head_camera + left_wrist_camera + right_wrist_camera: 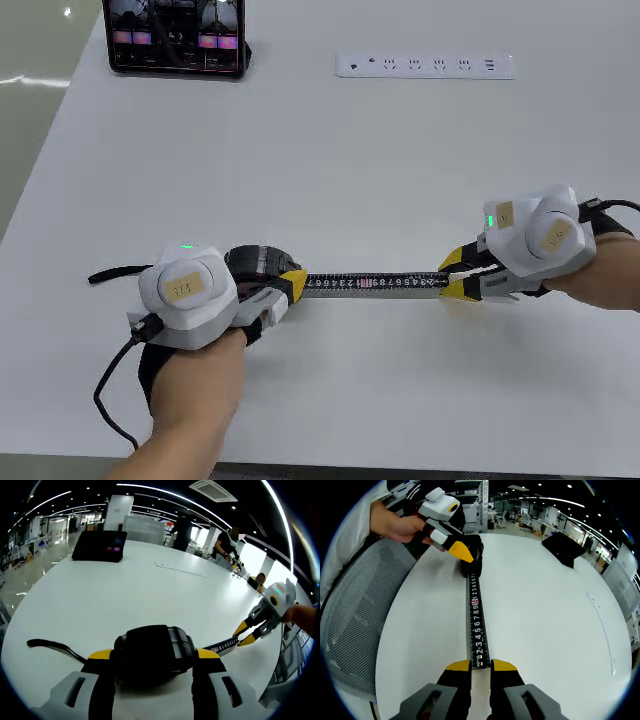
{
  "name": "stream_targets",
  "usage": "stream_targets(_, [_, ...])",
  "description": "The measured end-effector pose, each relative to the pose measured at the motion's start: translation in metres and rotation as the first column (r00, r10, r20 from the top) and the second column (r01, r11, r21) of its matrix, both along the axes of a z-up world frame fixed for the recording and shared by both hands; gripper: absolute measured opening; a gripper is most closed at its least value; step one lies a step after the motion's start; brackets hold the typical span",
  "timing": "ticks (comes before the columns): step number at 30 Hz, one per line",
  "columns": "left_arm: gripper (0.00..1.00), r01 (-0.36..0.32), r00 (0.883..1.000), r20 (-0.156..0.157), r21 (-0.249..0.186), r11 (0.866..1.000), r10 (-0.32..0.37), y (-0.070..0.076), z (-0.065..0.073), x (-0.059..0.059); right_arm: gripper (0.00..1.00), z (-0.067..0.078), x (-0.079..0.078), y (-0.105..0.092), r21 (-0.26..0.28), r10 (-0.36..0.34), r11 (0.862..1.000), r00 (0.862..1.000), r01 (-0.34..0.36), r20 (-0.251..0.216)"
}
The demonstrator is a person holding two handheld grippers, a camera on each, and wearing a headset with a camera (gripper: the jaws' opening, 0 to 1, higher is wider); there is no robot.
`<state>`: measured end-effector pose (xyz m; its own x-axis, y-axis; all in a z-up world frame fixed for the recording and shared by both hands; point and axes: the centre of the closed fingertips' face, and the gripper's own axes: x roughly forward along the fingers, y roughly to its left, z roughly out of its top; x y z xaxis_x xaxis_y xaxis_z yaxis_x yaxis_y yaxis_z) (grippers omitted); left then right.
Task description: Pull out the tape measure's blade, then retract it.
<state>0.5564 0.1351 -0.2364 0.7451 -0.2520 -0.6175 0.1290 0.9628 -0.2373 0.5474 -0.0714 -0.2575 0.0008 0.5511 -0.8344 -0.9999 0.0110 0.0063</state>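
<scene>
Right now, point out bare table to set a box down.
Free: the stretch between power strip and blade, and the near strip below it. Crowded: the line from left hand-held gripper to right hand-held gripper, and the tablet corner.

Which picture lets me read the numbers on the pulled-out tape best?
The right gripper view: the blade runs straight up from the fingers, numbers large. The head view shows it whole but small; the left gripper view, a short dim strip.

Matt plastic case (smooth table)
</scene>
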Motion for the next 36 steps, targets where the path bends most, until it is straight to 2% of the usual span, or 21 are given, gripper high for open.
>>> stream_targets(36, [0.58, 0.003, 1.0, -0.003, -0.018, 1.0, -0.003, 0.002, -0.001, 0.001, 0.1, -0.004, 0.001, 0.051, 0.064, 0.017, 0.998, 0.999, -0.015, -0.03])
